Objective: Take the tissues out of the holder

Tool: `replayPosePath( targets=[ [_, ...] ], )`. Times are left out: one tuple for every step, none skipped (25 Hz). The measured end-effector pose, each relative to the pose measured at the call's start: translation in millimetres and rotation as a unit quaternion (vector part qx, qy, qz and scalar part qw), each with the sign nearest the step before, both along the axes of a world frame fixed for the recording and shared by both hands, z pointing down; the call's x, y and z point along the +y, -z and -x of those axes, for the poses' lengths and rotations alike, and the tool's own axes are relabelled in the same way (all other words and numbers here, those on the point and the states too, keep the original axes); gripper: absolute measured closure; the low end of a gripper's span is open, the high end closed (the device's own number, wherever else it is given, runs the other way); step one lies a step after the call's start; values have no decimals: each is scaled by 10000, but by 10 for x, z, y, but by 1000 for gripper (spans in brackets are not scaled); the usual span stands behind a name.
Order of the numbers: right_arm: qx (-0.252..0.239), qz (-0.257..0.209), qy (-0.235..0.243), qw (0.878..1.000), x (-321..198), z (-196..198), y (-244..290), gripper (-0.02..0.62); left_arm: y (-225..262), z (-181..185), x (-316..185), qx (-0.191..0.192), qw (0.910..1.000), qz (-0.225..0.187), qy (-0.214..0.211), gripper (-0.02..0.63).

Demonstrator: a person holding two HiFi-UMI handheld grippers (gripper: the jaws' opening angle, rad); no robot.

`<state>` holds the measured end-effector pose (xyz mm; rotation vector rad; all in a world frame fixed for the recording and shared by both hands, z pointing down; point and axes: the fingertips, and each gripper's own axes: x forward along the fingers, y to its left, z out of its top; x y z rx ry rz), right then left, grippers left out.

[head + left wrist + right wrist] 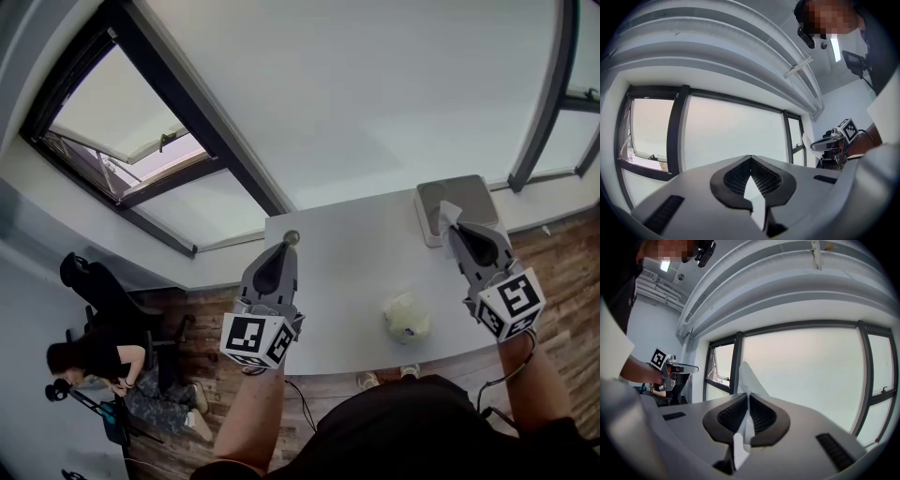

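Now, a white table [347,253] fills the middle of the head view, running up to the wall under the big windows. At its far right corner sits the grey tissue holder [466,192]. Both grippers are held level over the table, well apart. The left gripper [750,158] hangs near the table's left edge, jaws together at the tips with nothing poking out past them. The right gripper [747,399] is right at the holder, jaws clamped on a white tissue [749,375] that sticks up beyond the tips. A crumpled tissue [406,317] lies on the table between the two grippers, nearer the front edge.
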<state>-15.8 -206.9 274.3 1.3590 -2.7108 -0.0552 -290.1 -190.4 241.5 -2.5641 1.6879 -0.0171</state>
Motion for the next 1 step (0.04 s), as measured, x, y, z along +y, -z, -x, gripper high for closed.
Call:
replayPosePath(
  targets=[
    [1,2,2,10000,-9,-1,-1,578,-1,-4,-9,-2,10000,-1,-2,601]
  ],
)
